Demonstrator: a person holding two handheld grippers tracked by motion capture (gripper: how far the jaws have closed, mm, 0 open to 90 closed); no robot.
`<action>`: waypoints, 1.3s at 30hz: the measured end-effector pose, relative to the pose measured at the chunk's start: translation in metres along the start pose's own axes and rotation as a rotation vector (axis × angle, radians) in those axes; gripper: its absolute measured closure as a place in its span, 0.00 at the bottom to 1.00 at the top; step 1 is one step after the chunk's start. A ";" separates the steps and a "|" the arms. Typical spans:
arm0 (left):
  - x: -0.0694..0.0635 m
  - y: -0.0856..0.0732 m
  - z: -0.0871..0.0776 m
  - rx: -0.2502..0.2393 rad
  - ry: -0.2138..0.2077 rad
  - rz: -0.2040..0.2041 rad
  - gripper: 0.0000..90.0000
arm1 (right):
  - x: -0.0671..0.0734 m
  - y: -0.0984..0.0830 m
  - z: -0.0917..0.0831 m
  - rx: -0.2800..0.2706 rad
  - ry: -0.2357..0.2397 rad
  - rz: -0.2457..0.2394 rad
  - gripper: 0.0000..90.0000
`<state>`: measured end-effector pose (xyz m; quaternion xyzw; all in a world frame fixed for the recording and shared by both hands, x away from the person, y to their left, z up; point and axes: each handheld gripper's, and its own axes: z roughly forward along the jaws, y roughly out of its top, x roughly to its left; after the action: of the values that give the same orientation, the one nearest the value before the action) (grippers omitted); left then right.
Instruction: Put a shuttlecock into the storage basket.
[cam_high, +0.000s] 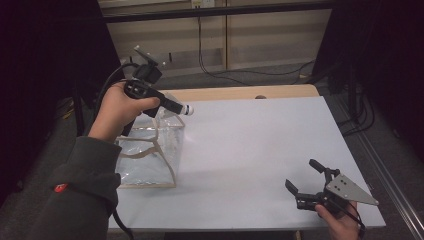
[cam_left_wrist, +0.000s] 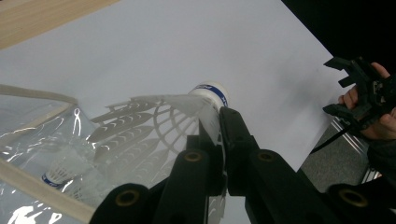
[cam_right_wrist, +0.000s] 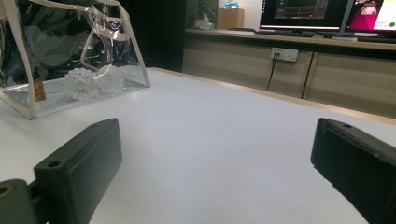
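Shuttlecock, white-feathered with a blue-banded cork tip, is pinched by its feathers in the clenched left gripper, held in the air above the open top of a clear plastic bag with beige trim at the table's left side. Inside the bag lie what look like 2 more shuttlecocks, blurred through the plastic. The right gripper rests low at the table's near right corner, its jaws spread wide and grasping nothing.

Clear glossy plastic bag w/ cloth trim, feathered shuttlecock, matt white table
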<state>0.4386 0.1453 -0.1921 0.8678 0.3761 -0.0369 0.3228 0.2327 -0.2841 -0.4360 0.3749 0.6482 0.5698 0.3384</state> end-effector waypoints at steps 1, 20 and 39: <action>0.001 -0.001 -0.001 0.000 0.000 0.001 0.99 | 0.000 0.000 0.000 0.000 0.000 0.000 0.02; 0.009 -0.007 -0.009 -0.010 0.027 -0.008 0.99 | 0.000 0.000 0.000 0.001 -0.002 0.002 0.02; 0.017 -0.013 -0.019 -0.014 0.045 -0.017 0.99 | 0.000 0.000 0.000 0.001 -0.002 0.004 0.02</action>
<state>0.4388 0.1739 -0.1895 0.8628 0.3911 -0.0173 0.3200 0.2324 -0.2841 -0.4361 0.3772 0.6475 0.5696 0.3378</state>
